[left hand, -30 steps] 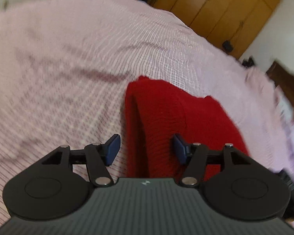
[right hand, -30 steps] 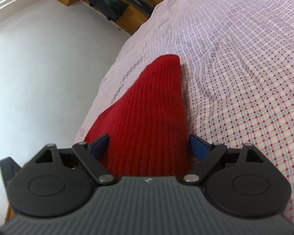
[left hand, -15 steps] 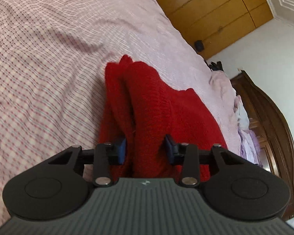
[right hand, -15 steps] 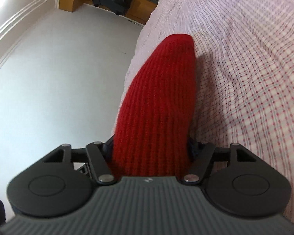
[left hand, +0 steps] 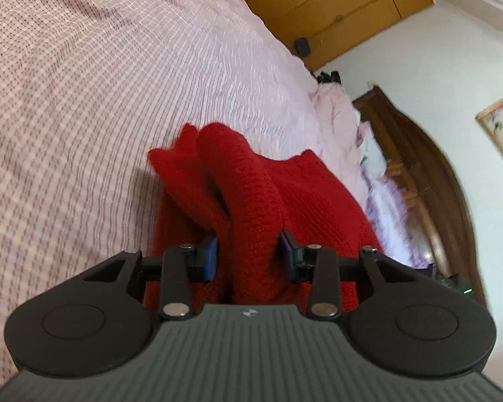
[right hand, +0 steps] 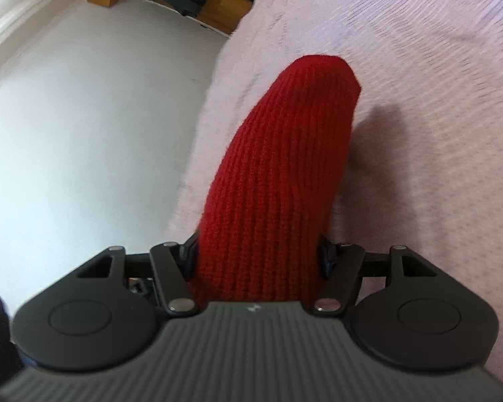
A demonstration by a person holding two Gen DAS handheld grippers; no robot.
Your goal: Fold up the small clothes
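You see a red garment (left hand: 261,197) of coarse ribbed knit, a thin checked cotton bedspread (left hand: 84,100), matt black plastic grippers, and a glossy wooden wardrobe (left hand: 318,3).

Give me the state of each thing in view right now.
Red knit: bunched, partly lifted off the bed, gripped at two places.
Left hand-held gripper: shut on a fold of the knit.
Right hand-held gripper: shut on a raised fold of the knit.
Bedspread: spread, lightly wrinkled.
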